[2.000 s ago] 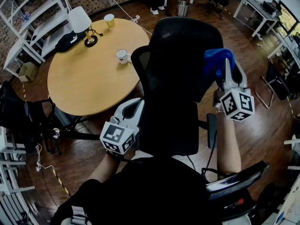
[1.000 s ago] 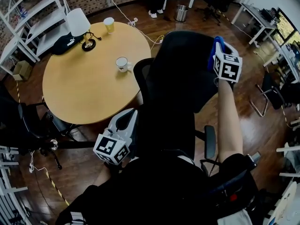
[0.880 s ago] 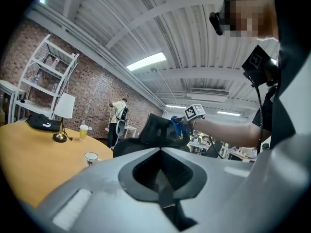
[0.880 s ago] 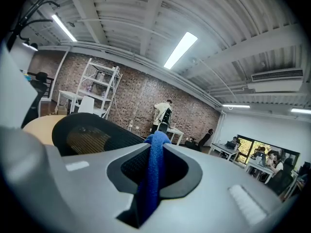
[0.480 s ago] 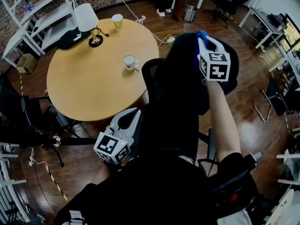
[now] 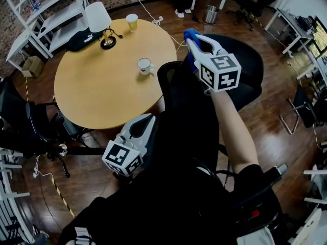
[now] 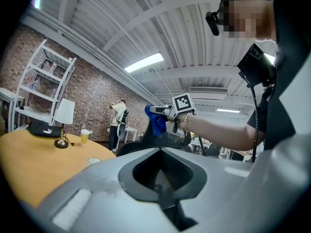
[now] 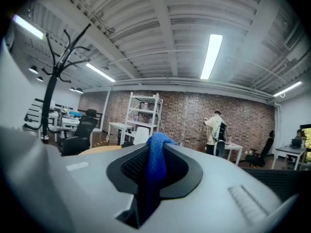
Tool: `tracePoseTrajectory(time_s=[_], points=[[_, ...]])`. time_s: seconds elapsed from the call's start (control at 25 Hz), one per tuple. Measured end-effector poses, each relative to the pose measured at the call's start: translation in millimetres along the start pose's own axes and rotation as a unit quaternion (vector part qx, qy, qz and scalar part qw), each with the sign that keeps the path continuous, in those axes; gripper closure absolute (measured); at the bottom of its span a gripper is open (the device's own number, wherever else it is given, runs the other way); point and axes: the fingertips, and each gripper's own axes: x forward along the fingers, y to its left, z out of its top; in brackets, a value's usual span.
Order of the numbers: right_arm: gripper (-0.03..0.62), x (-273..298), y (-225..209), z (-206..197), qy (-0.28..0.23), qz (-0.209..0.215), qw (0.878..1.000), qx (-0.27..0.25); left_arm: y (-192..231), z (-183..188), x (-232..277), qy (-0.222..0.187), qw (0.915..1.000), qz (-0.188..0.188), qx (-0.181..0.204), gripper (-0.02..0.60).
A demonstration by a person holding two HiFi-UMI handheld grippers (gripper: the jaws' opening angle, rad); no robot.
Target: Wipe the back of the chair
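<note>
The black office chair (image 6: 189, 116) stands with its back towards me in the head view, its headrest (image 6: 248, 65) up at the right. My right gripper (image 6: 193, 41) is raised at the top left of the chair back and is shut on a blue cloth (image 6: 189, 34). In the right gripper view the cloth (image 8: 154, 164) hangs pinched between the jaws. My left gripper (image 6: 145, 120) is low by the chair back's left edge, shut with nothing in it. The left gripper view shows the right gripper (image 7: 163, 111) and the cloth (image 7: 156, 123) above the chair's top.
A round wooden table (image 6: 97, 91) lies left of the chair and carries a white mug (image 6: 145, 65), a lamp (image 6: 100, 22) and a yellow cup (image 6: 132, 20). White shelving (image 6: 41, 14) stands behind it. Another black chair (image 6: 25, 126) is at the far left.
My right gripper has carried the blue cloth from the chair back's right side up and leftward across its top. The left gripper has stayed low at the left edge.
</note>
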Motion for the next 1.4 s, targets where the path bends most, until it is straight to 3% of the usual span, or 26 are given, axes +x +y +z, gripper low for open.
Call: tracePoseTrajectory(time_s=[0.12, 0.32, 0.52, 0.6, 0.8, 1.12, 1.4], points=[[0.545, -24.6, 9.7, 16.1, -0.058, 0.010, 0.998, 0.005, -3.4, 1.4, 3.1, 0.000, 0.9999, -0.012, 0.008, 0.575], [0.545, -125.8, -35.4, 31.9, -0.125, -0.075, 0.989, 0.031, -15.4, -9.5, 21.0, 0.023, 0.9975, -0.065, 0.014, 0.575], [0.545, -228.7, -125.6, 3.2, -0.080, -0.241, 0.967, -0.003, -14.7, -16.4, 31.0, 0.025, 0.9971, -0.070, -0.018, 0.575], [0.545, -250.7, -155.9, -16.3, -0.045, -0.280, 0.959, -0.007, -17.3, -20.7, 32.1, 0.029, 0.9964, -0.074, -0.031, 0.575], [0.545, -236.3, -193.7, -68.4, 0.033, -0.292, 0.956, -0.021, -19.2, -21.8, 28.7, 0.028, 0.9963, -0.069, -0.044, 0.575], [0.545, -169.9, -179.5, -80.2, 0.071, -0.285, 0.955, -0.044, -15.0, -15.6, 21.3, 0.012, 0.9974, -0.049, -0.050, 0.575], [0.545, -93.0, -129.2, -74.9, 0.021, -0.197, 0.980, 0.028, -11.6, -6.7, 12.9, 0.005, 0.9987, -0.037, -0.034, 0.575]])
